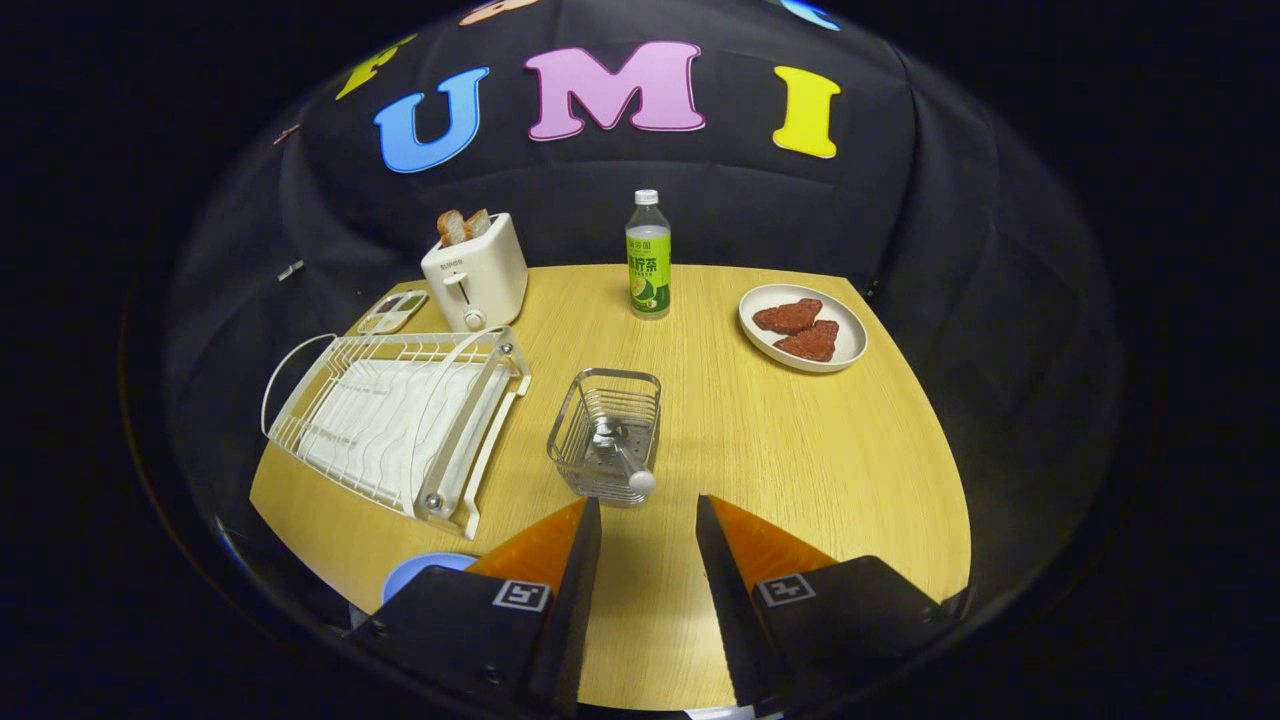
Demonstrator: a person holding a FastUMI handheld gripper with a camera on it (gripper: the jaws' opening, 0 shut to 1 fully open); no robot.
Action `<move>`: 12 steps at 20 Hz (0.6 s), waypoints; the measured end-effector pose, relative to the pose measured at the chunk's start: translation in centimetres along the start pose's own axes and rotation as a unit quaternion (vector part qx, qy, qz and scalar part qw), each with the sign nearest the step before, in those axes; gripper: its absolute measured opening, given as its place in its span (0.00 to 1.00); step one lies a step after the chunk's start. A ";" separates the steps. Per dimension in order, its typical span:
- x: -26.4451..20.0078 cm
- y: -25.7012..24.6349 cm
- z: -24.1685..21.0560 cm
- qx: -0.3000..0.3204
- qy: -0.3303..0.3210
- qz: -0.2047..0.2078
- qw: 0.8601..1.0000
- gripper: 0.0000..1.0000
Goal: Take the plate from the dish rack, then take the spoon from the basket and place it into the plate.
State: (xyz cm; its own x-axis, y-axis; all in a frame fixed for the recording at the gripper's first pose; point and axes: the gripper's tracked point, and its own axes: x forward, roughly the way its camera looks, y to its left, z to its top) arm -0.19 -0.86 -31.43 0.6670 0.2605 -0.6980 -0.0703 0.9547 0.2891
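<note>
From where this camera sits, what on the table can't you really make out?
- Blue plate: mostly hidden behind the left finger of the open hand-held gripper, which holds nothing.
- Spoon in the wire basket: its lower part is obscured by the wires.
- Small tray beside the toaster: contents too small to tell.
</note>
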 end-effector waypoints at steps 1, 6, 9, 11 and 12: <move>0.4 0.0 0.0 -0.007 0.005 0.002 1.000 0.60; 2.8 0.1 0.3 -0.035 0.025 0.014 0.999 0.55; 4.0 0.4 0.9 -0.040 0.030 0.019 0.999 0.48; 4.6 0.8 1.0 -0.043 0.034 0.021 0.998 0.36; 5.0 0.8 0.9 -0.047 0.038 0.018 0.998 0.32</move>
State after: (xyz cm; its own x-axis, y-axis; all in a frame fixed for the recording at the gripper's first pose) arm 3.77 1.07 -34.07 0.6044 0.3012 -0.7376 -0.1651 0.9530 0.2540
